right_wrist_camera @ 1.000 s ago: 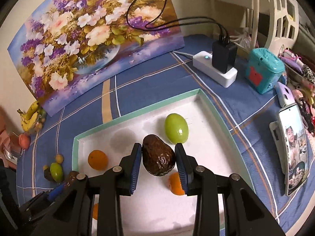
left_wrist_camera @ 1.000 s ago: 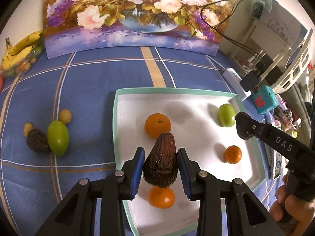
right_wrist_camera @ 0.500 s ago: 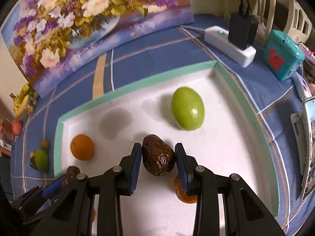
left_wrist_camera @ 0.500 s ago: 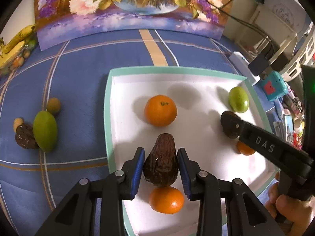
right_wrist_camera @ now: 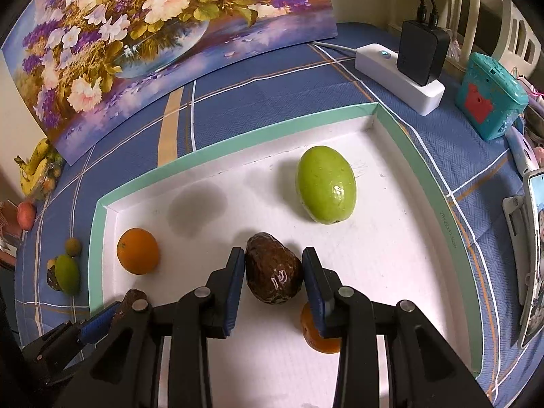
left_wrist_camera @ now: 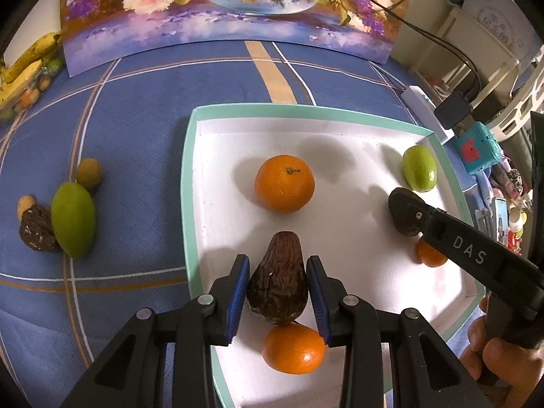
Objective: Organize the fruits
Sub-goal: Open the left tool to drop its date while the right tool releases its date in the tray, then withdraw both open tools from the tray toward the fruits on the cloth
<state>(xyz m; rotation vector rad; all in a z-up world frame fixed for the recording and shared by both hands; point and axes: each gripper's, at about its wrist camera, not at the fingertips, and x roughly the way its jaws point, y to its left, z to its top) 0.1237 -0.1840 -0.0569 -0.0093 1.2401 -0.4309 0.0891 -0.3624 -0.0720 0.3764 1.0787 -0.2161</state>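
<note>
A white tray with a green rim lies on the blue cloth. My left gripper is shut on a dark brown avocado, low over the tray's near left part. My right gripper is shut on a second dark avocado, low over the tray's right part. In the tray lie an orange, a second orange, a third orange and a green fruit.
On the cloth left of the tray lie a green mango, a dark avocado and two small yellowish fruits. Bananas lie far left. A flower painting, power strip and teal box stand behind.
Both grippers have moved lower and closer to the tray floor, each still holding its avocado. The fruits in the tray have not moved.
</note>
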